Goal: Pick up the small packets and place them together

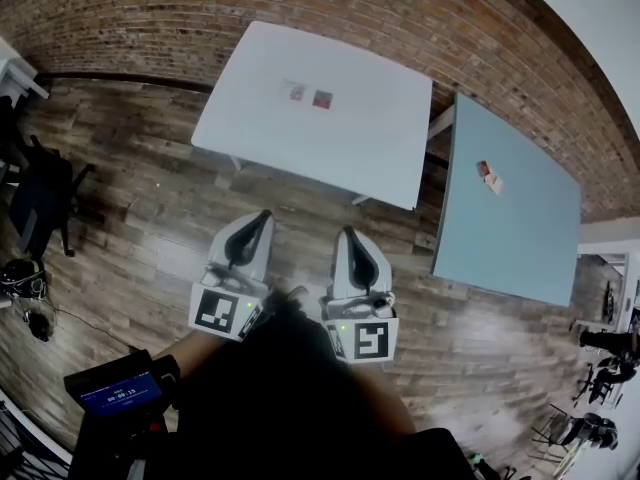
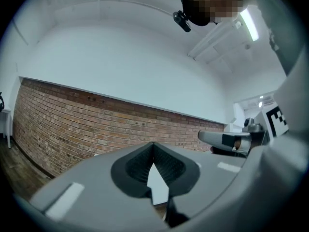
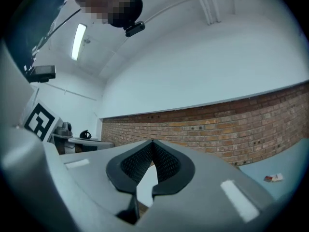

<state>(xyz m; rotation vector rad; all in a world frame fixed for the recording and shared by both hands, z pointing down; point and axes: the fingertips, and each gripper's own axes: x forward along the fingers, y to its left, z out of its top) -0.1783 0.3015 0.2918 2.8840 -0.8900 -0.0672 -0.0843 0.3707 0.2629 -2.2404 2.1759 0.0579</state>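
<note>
Two small packets (image 1: 309,95), one pale and one red, lie side by side on the white table (image 1: 300,148) ahead in the head view. Two more packets (image 1: 488,175) lie on the blue-grey table (image 1: 520,238) at the right; the right gripper view shows them small at its right edge (image 3: 273,178). My left gripper (image 1: 262,214) and right gripper (image 1: 346,232) are held side by side over the wooden floor, well short of both tables. Both are shut with nothing between the tips, seen too in the left gripper view (image 2: 153,145) and the right gripper view (image 3: 152,143).
A brick wall (image 1: 200,18) runs behind both tables. A dark chair (image 1: 40,203) and cables stand at the left on the wooden floor (image 1: 150,228). Dark equipment stands (image 1: 590,408) sit at the far right. A small screen (image 1: 120,393) is strapped near my left arm.
</note>
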